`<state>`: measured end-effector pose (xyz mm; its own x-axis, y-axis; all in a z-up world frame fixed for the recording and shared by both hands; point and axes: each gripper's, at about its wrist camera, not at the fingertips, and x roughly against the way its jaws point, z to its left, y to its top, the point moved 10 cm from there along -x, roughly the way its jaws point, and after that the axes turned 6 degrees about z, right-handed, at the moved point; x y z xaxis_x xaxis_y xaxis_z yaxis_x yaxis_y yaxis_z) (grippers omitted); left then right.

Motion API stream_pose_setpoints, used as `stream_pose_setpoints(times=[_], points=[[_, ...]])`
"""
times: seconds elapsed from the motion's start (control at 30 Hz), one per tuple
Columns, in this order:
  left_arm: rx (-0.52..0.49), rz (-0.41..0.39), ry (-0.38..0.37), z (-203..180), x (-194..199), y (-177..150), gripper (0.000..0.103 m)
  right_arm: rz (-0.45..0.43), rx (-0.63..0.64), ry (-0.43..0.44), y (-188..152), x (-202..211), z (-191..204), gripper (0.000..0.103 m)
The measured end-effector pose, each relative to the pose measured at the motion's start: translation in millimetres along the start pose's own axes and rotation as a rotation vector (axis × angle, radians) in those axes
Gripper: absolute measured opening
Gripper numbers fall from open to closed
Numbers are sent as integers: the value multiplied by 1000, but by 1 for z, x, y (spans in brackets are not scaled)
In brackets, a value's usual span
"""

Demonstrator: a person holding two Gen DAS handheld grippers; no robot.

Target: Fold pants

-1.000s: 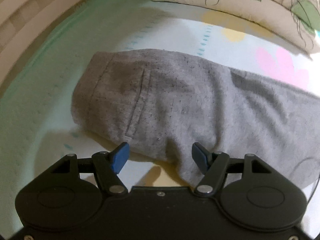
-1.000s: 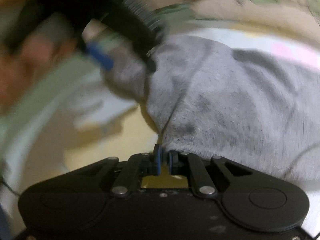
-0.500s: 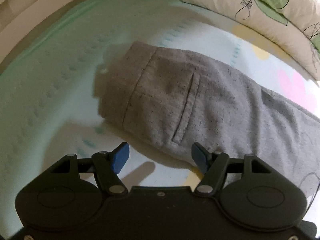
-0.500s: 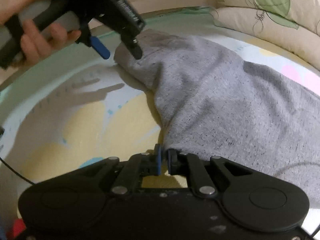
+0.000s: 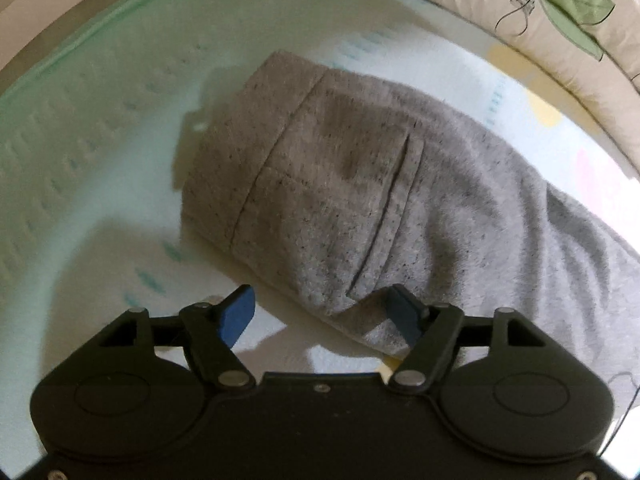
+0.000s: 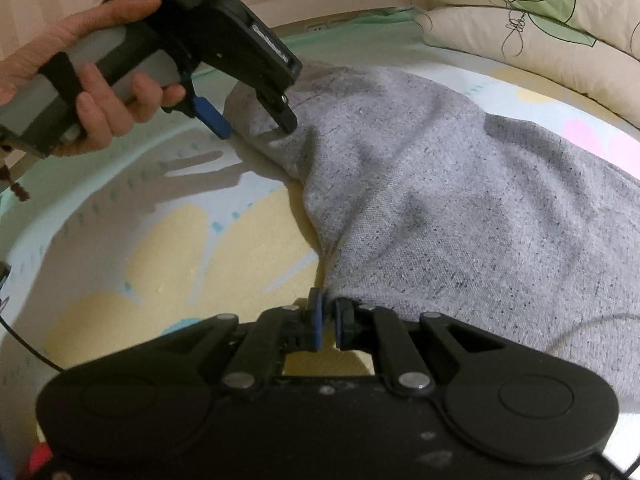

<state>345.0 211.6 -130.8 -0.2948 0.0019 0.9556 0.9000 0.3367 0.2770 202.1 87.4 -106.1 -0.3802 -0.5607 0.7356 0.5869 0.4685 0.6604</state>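
Note:
Grey speckled pants (image 5: 340, 184) lie folded lengthwise on the bed, waistband end toward the left. My left gripper (image 5: 320, 304) hovers over the near waistband corner, pointing steeply down, its jaws opening. One blue pad (image 5: 236, 314) is over the sheet and the other (image 5: 404, 316) is over the cloth, with the pants' near edge between them and not pressed. The right wrist view shows that left gripper (image 6: 254, 126) held in a hand (image 6: 92, 92) at the waistband of the pants (image 6: 460, 200). My right gripper (image 6: 326, 312) is shut on the pants' near edge at a gathered fold.
The pastel sheet (image 6: 152, 248) with yellow and pink shapes covers the bed. Leaf-print pillows (image 6: 532, 28) line the far right side. A pale wooden headboard (image 6: 344, 8) runs behind. A thin black cable (image 6: 24, 344) lies at the left edge.
My left gripper has slid along the pants to the waistband end and come lower and closer to the cloth, its jaws a little wider. The right gripper has kept its grip and place.

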Motion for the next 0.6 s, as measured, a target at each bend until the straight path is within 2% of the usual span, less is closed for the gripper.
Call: stream_pose_setpoints(times=[0.17,0.23,0.3,0.47,0.6], points=[[28,16,-3,2,-14,3,83,0,-9,5,-1,-1,0,8],[71,27,-27,7,-19,5,90,-1,-10,5,0,-2,0,8],[118,35,-62,13,-25,9,93,-1,-12,7,0,-3,-1,8],[164,12,-114,22,-22,6,93,-3,-15,12,0,-4,-1,8],[198,9,-127,33,-16,-11,93,-4,-9,16,0,-4,-2,8]])
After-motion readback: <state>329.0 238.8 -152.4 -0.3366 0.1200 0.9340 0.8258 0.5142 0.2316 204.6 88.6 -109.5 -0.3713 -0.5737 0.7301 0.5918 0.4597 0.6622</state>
